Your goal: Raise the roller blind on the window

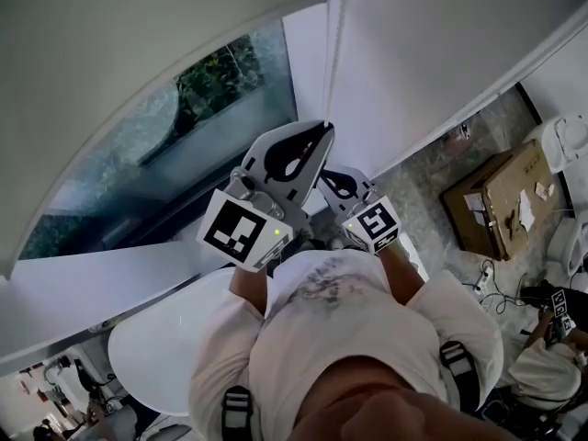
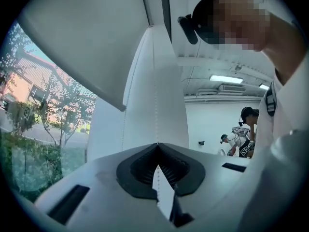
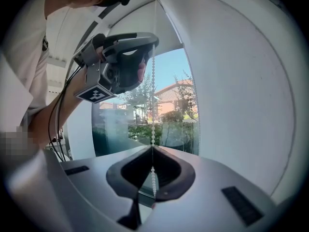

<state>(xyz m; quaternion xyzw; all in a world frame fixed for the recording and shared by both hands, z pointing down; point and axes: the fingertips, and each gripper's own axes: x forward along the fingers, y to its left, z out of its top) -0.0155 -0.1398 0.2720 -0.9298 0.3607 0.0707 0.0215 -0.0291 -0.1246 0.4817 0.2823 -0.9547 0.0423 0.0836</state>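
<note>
The white roller blind (image 1: 110, 53) covers the upper part of the window (image 1: 184, 127); its bottom edge shows in the left gripper view (image 2: 87, 47). A white bead chain (image 3: 153, 105) hangs beside the glass. My left gripper (image 1: 323, 129) is the upper one, shut on the chain (image 2: 155, 100), which runs up from its closed tips (image 2: 157, 145). My right gripper (image 1: 327, 178) sits just below it, also shut on the chain at its tips (image 3: 152, 147). The right gripper view shows the left gripper (image 3: 154, 38) pinching the same chain higher up.
A white wall (image 1: 423, 53) flanks the window on the right. Below lie a cardboard box (image 1: 501, 200), cables and another person (image 1: 542, 356) on a speckled floor. A white round surface (image 1: 156, 338) is at lower left. More people (image 2: 246, 134) stand in the room behind.
</note>
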